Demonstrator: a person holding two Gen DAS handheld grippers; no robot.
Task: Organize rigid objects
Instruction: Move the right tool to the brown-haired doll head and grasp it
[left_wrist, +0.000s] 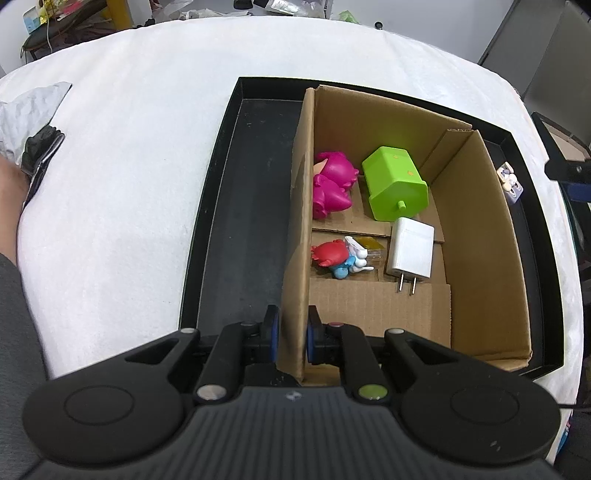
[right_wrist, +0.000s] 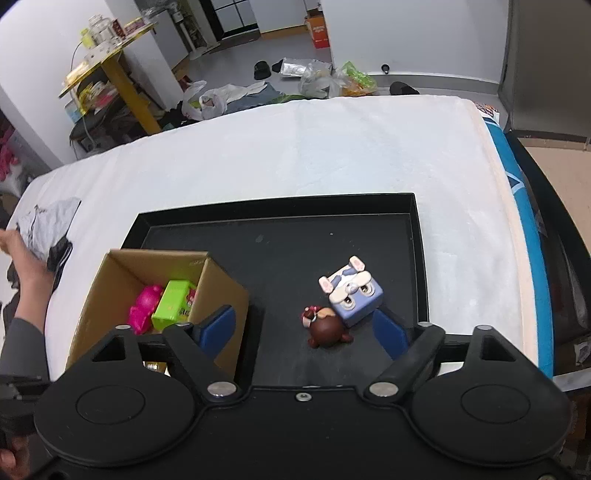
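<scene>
A: Start big. What's the layout?

B: A bed under a white cover (right_wrist: 332, 155) carries a black tray (right_wrist: 280, 236). In the tray's left part stands a cardboard box (left_wrist: 480, 236), open at the top.

A: And in the box?

B: A green block toy (left_wrist: 395, 184), a pink figure (left_wrist: 332, 184) beside it, a white plug adapter (left_wrist: 410, 251), and a small red-and-blue figure (left_wrist: 340, 258) near the box's left wall.

A: What's left outside?

B: Two pieces on the bare tray floor, touching or nearly so: a blue cube toy with a rabbit face (right_wrist: 351, 295) and, in front of it, a small brown round figure (right_wrist: 327, 330).

A: The tongs?

B: The left tongs (left_wrist: 291, 339) are pinched shut on the box's left wall, steadying it. The right tongs (right_wrist: 306, 328) stand wide with nothing pressed between them; the brown figure sits in the gap, and the cube is just beyond it.

A: So which step?

B: I'd judge the reach for the next piece, with sorting mostly done. Next calls for lowering around the brown figure, closing without nudging the cube, then carrying it over the box wall.
</scene>
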